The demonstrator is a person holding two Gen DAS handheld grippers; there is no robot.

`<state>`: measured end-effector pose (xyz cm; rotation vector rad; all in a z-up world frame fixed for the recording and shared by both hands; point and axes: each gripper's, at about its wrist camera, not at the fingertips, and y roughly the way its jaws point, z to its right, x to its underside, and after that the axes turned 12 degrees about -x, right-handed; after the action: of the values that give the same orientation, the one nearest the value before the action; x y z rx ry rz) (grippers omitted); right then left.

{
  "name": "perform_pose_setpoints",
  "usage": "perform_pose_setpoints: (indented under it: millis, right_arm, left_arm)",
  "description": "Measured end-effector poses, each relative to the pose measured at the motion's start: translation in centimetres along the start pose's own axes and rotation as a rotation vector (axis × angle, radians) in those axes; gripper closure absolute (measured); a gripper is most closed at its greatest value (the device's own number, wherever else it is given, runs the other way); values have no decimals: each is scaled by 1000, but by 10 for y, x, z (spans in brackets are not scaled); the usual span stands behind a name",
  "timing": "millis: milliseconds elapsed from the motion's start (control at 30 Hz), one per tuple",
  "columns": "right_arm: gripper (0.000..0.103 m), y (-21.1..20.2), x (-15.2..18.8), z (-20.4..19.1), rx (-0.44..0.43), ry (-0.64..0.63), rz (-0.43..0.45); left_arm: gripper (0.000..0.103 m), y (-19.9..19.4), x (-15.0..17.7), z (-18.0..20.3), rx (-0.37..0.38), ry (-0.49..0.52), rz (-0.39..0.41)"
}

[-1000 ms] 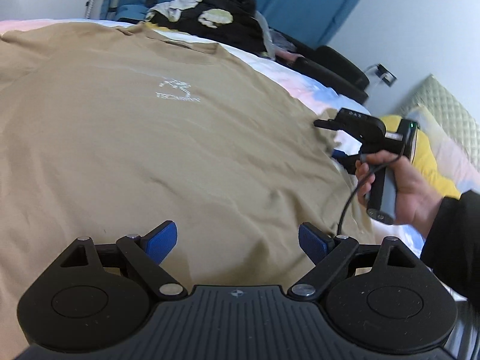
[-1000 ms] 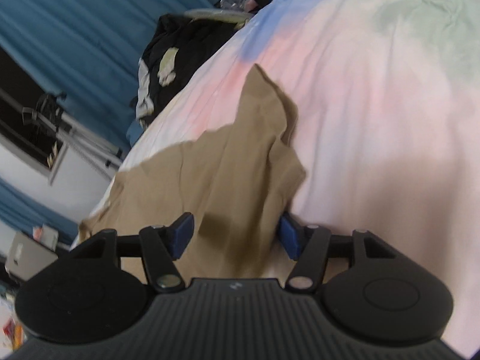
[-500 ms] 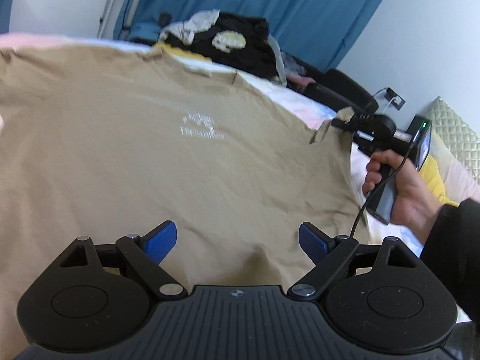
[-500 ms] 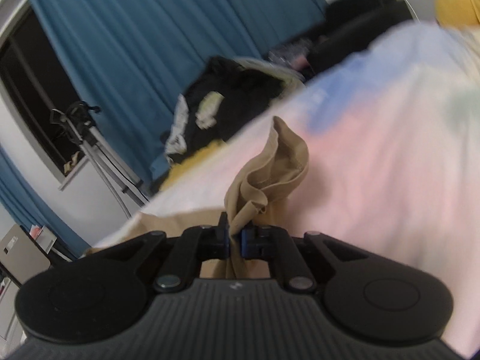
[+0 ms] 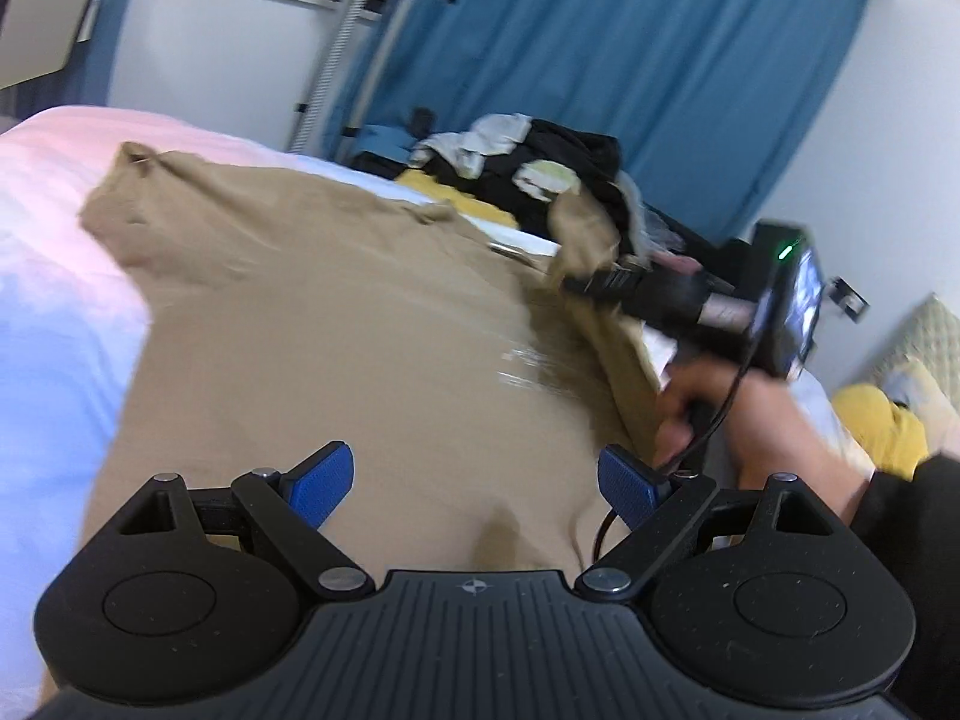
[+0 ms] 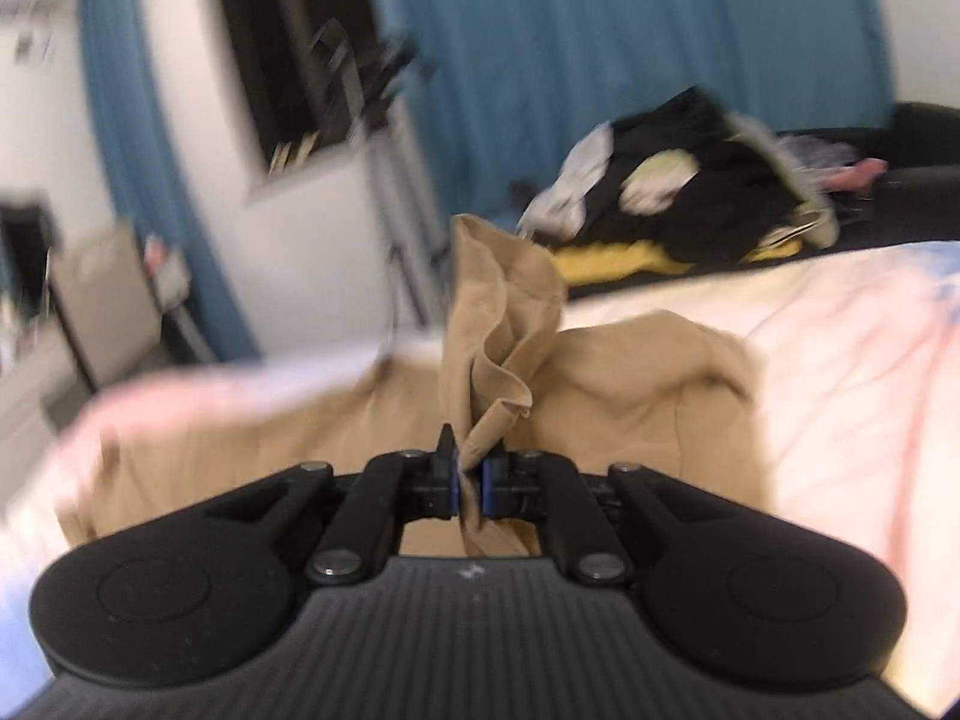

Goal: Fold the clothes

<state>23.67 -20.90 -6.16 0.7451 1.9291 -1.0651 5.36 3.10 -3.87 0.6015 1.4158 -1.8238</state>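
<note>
So the tan t-shirt [image 5: 336,348] is spread across most of the bed [image 5: 54,276], pretty flat through the middle, with 1 sleeve bunched up at the far left corner and a small pale print blurred near its right side. The right gripper [image 6: 470,483] has its fingers pinched tight on the other sleeve, and that bit of fabric stands up in a crumpled twist above them, pulled up off the sheet and over the body of the shirt. The left gripper [image 5: 474,477] hovers over the near hem with its 2 blue fingers [image 5: 318,483] spread wide, nothing between them. The right hand [image 5: 744,414] is just beside the shirt's right edge. Room-wise: bare pink and white sheet to the left of the shirt and more on the right in the right wrist view. A pile of dark clothes [image 5: 540,168] sits past the far edge of the bed, in front of the blue curtain [image 5: 630,42], well apart from the shirt's collar.
</note>
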Motion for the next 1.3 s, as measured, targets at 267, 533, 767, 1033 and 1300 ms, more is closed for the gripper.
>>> perform_pose_setpoints:
  millis: [267,533,767,1033,1300]
  right_arm:
    - [52,23,15,-16,-24,-53,-98]
    - [51,-94,1,-20,-44,-70,-53]
    - [51,-199,15,-15,-15,24,-53]
    - [43,-290,51,-15,19,118,107]
    - [35,-324,55,3,62,174,233]
  left_arm:
    - [12,7,-3,-10,-9,-18,-1]
    - [12,10,4,-3,4,14,12]
    - [12,-2,15,16,11,85,34]
    - [13,-29,45,56,113,141,-9]
    - [28,-26,83,129,308,208,-140]
